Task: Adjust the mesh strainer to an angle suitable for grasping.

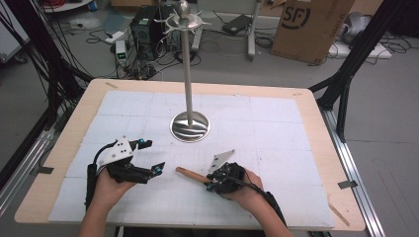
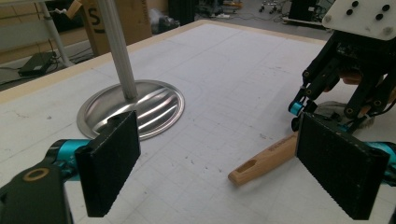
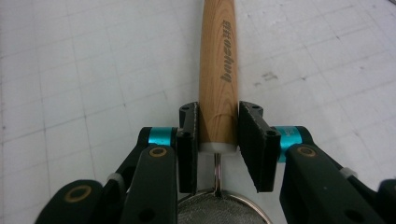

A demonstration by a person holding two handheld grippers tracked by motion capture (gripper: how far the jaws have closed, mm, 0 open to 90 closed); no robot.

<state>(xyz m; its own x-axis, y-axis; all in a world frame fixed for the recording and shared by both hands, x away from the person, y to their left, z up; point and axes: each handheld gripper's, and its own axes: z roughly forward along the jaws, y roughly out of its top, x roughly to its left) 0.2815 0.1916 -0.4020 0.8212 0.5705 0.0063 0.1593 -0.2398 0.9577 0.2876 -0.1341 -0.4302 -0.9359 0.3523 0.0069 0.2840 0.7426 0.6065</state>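
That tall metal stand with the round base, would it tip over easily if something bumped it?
Probably not from a light nudge: the metal stand sits on a wide, dish-shaped base lying flat on the white mat. A knock near its top hooks seems riskier, since the pole is tall and thin. Its polished base might also slide.

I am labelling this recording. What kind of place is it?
Probably a lab or workshop for recording manipulation: cables and electronics on the floor, a cardboard box, and a gridded mat on the table.

A cardboard box (image 1: 310, 27) and cables (image 1: 59, 74) lie on the floor (image 1: 385, 128).
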